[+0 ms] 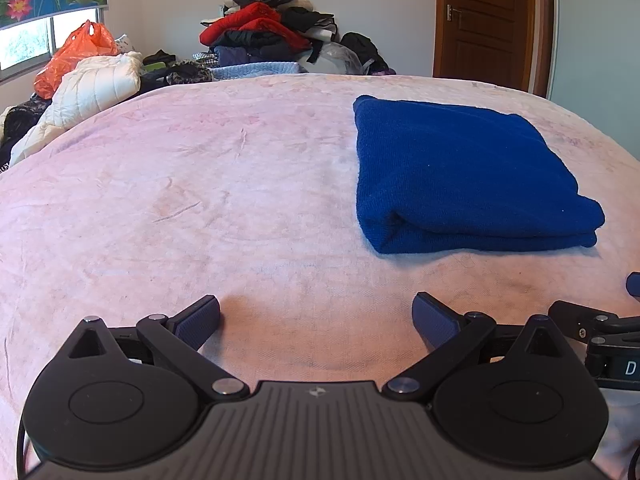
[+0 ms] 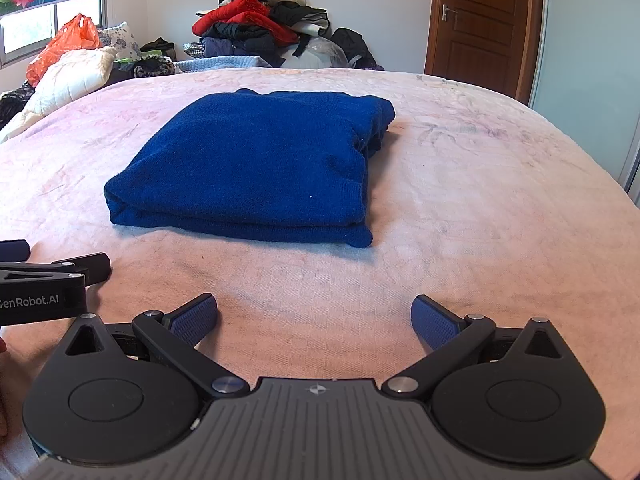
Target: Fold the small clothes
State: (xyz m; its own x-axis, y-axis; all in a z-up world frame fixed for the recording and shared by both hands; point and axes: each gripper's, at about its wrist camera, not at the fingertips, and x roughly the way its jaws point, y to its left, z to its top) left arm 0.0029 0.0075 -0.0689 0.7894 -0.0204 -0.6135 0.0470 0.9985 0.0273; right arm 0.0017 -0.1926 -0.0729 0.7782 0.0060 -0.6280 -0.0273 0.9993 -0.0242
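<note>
Behind, clothes pile (image 1: pixel 260 32) past sweater (image 1: pixel 464 176)

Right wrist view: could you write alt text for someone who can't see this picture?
A folded blue sweater lies on a pink bedspread, just ahead of the open, empty right gripper. The left gripper pokes in at the left edge. Behind the bed stand a pile of clothes and a wooden door.

1 folded blue sweater (image 2: pixel 248 164), 2 tongs: left (image 1: pixel 316 320), right (image 2: pixel 314 318); 1 orange bag (image 1: pixel 74 54), 1 door (image 1: pixel 486 20).
</note>
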